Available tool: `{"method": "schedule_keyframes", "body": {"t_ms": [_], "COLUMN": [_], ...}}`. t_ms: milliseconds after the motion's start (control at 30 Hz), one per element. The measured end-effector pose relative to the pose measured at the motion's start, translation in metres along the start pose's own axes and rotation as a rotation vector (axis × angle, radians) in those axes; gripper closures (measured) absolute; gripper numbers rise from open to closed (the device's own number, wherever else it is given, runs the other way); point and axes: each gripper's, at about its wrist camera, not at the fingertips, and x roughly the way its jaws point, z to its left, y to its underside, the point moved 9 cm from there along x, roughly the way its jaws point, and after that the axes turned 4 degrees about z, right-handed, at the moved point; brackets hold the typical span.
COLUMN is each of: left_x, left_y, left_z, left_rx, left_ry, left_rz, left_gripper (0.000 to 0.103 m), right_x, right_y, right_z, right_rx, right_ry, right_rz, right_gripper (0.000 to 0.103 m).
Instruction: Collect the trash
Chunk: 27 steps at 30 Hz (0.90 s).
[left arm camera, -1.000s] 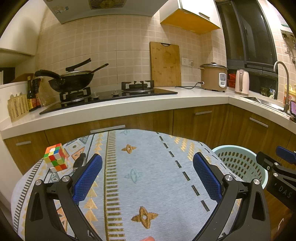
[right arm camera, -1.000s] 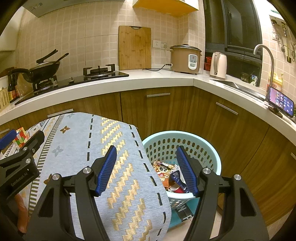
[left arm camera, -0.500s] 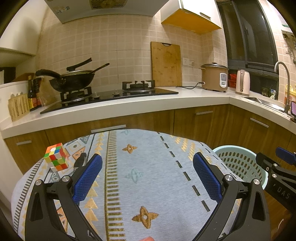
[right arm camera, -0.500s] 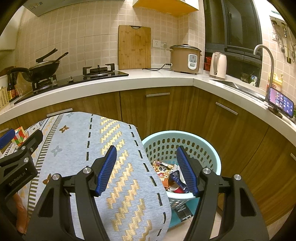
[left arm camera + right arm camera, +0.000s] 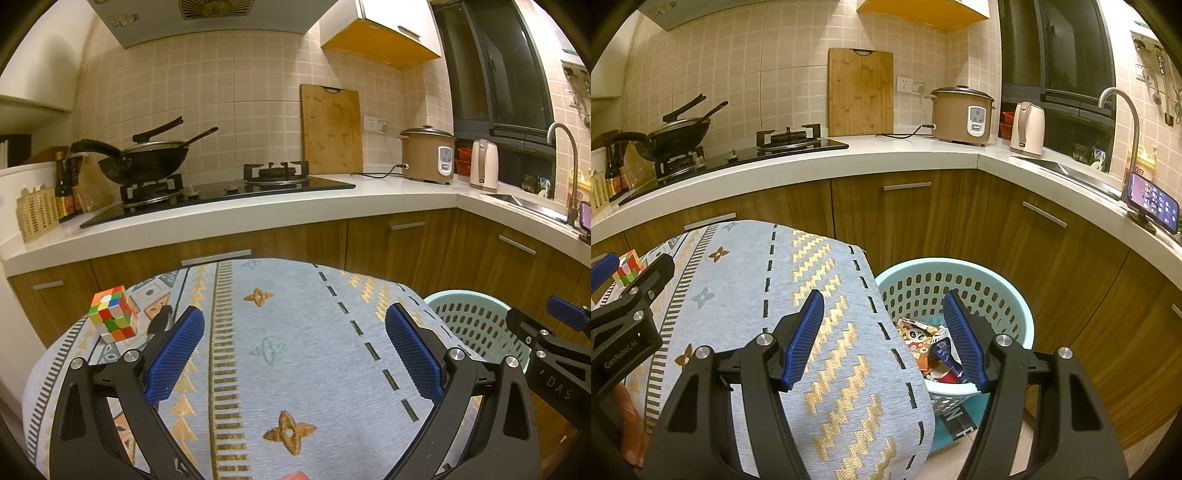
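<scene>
A light blue perforated basket [image 5: 1004, 291] stands on the floor to the right of a table with a grey patterned cloth [image 5: 746, 280]. Crumpled snack wrappers [image 5: 923, 343] lie inside it. My right gripper [image 5: 882, 339] is open and empty, hovering over the table's right edge and the basket's near rim. My left gripper [image 5: 295, 354] is open and empty above the middle of the cloth [image 5: 295, 332]. The basket also shows at the right in the left wrist view [image 5: 476, 317]. A small dark object [image 5: 160, 323] lies on the cloth beside the left fingertip.
A Rubik's cube [image 5: 112, 314] sits on the table's far left. Behind runs a kitchen counter [image 5: 258, 210] with a wok [image 5: 144, 162], a hob, a cutting board, a rice cooker [image 5: 428, 153] and a kettle. Wooden cabinets [image 5: 1071, 266] stand close behind the basket. A phone [image 5: 1152, 203] stands by the sink.
Almost nothing moved; both views have drifted very slightly and both grippers stay open and empty.
</scene>
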Motion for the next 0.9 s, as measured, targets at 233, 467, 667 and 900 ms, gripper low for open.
{"method": "schedule_keyframes", "body": {"t_ms": [233, 467, 667, 900], "left_x": [0.001, 0.001, -0.003, -0.01], "left_y": [0.0, 0.001, -0.001, -0.006], "left_z": [0.001, -0.001, 0.002, 0.0], "left_rx": [-0.003, 0.008, -0.004, -0.016], "left_ry": [-0.01, -0.031, -0.057, -0.055], "left_rz": [0.001, 0.001, -0.019, -0.003], "left_gripper": [0.008, 0.008, 0.007, 0.007], "right_x": [0.001, 0.002, -0.001, -0.015], "right_y": [0.0, 0.0, -0.001, -0.015], "right_z": [0.0, -0.001, -0.003, -0.006], "right_rx": [0.0, 0.004, 0.008, 0.018], "right_ry": [0.0, 0.0, 0.005, -0.008], "right_rz": [-0.001, 0.0, -0.009, -0.04], "right_gripper": [0.04, 0.04, 0.04, 0.04]}}
